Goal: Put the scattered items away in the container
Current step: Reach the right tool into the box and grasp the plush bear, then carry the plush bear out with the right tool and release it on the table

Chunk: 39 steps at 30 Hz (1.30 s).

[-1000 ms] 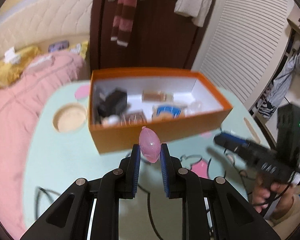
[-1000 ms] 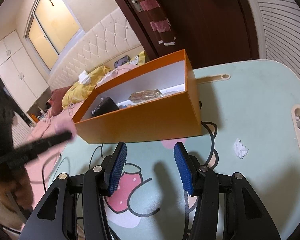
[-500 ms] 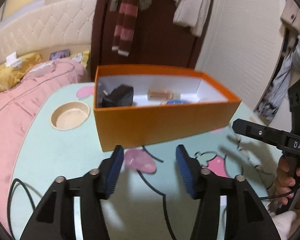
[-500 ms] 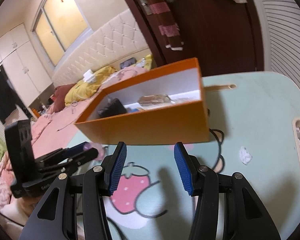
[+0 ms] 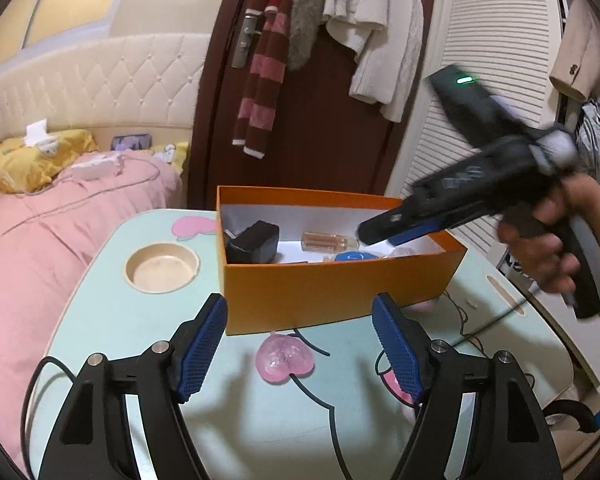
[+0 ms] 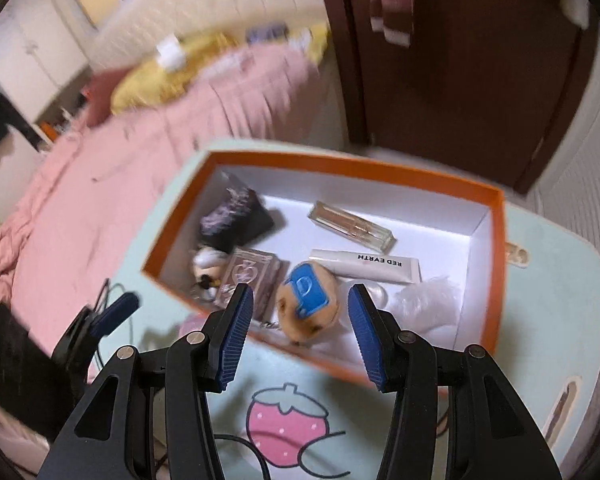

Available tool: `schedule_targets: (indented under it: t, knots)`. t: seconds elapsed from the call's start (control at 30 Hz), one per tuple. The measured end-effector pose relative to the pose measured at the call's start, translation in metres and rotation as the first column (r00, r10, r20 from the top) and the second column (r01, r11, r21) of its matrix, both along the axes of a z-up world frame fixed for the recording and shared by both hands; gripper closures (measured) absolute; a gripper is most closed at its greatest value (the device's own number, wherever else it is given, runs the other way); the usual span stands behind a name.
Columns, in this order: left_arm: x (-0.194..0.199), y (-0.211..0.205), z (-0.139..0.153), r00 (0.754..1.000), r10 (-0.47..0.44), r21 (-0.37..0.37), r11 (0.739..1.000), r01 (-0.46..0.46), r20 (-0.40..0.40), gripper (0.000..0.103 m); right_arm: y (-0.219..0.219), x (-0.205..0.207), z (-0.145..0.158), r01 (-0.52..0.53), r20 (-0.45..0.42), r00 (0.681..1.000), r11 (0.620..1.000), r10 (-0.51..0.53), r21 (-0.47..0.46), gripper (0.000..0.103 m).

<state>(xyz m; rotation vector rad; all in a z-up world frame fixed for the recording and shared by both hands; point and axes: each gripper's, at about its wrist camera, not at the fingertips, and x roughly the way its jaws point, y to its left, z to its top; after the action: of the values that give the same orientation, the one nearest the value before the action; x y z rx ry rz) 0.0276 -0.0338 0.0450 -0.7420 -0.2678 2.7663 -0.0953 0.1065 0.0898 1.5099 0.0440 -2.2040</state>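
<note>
While the pink heart (image 5: pixel 285 358) lay flat on the table (image 5: pixel 112 320), just in front of the orange box (image 5: pixel 336 292) and outside it, neither gripper held anything. The left gripper (image 5: pixel 300 350) sat low over the table with its jaws spread wide, the heart lying between and slightly ahead of its blue pads (image 5: pixel 202 346). The right gripper (image 6: pixel 300 332) was raised above the near wall of the box and tilted down into it, jaws likewise released and empty; from the left view a hand (image 5: pixel 556 240) gripped its handle, with the fingertips over the right end of the box.

Inside the box lay a black block (image 6: pixel 236 220), a clear bottle (image 6: pixel 350 226), a white tube (image 6: pixel 366 266) marked "RED EARTH", a round tan piece with a blue label (image 6: pixel 308 306), a clear case (image 6: pixel 250 280) and some white wadding (image 6: pixel 428 300).

The table was pale green with cartoon prints, including a strawberry (image 6: pixel 286 426), and had a round recessed cup holder (image 5: pixel 162 268) left of the box. A pink-covered bed (image 5: pixel 40 232) stood beside it, with a yellow pillow (image 5: pixel 28 160) and a padded headboard (image 5: pixel 100 84). Behind the box was a dark brown door (image 5: pixel 320 120) hung with a striped scarf (image 5: pixel 260 76) and a white garment (image 5: pixel 380 28). The right view was motion-blurred.
</note>
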Motion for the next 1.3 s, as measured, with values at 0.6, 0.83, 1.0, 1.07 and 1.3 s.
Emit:
schedule_targets:
  t: [0.6, 0.83, 1.0, 1.07, 1.3]
  knots:
    - [-0.014, -0.035, -0.015, 0.993, 0.064, 0.170, 0.982, -0.080, 0.102, 0.029, -0.044, -0.022, -0.028, -0.157, 0.051, 0.987, 0.974, 0.151, 0.161, 0.071]
    - [-0.015, -0.035, -0.016, 0.992, 0.066, 0.176, 0.981, -0.085, 0.112, 0.024, -0.023, -0.002, 0.019, -0.091, -0.100, 0.991, 0.996, 0.093, 0.024, 0.070]
    - [-0.014, -0.038, -0.015, 0.991, 0.069, 0.191, 0.977, -0.089, 0.111, 0.024, -0.007, 0.028, 0.045, -0.102, -0.143, 0.986, 0.992, 0.091, -0.074, 0.070]
    - [-0.014, -0.039, -0.014, 0.991, 0.068, 0.198, 0.976, -0.089, 0.111, 0.024, -0.005, 0.041, 0.044, -0.114, -0.135, 0.986, 0.988, 0.100, -0.100, 0.070]
    - [-0.013, -0.042, -0.013, 0.992, 0.065, 0.224, 0.971, -0.089, 0.112, 0.024, 0.007, 0.075, 0.010, -0.074, -0.063, 0.996, 0.980, 0.064, -0.185, 0.070]
